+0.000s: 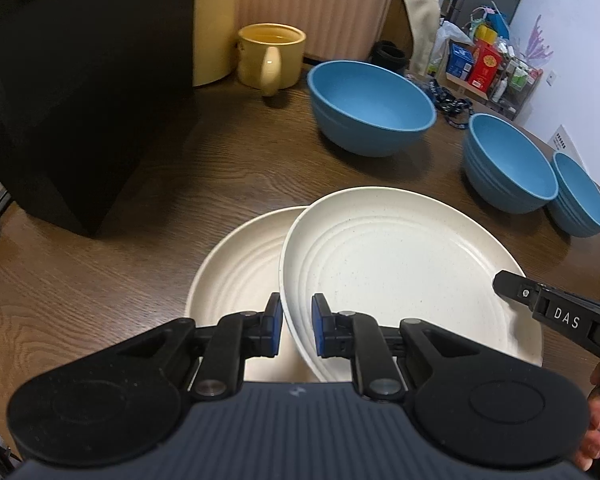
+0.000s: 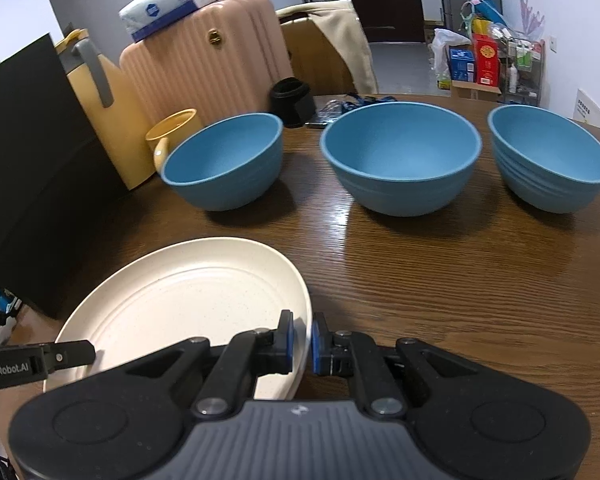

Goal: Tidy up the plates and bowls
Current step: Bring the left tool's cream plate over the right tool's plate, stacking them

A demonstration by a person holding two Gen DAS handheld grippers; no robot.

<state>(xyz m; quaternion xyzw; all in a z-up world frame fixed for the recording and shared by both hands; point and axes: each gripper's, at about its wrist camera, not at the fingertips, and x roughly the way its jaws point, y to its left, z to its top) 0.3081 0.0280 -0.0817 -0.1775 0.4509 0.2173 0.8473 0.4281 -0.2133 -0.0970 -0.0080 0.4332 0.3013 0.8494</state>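
Left wrist: two plates (image 1: 400, 264), three bowls (image 1: 370, 106).

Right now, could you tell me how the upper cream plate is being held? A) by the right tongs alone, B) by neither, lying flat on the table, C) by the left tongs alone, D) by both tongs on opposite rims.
D: the left tongs pinch the upper cream plate at one rim, the right tongs at the opposite rim.

Cream speckled plate (image 1: 400, 264), blue bowls (image 2: 400, 156)
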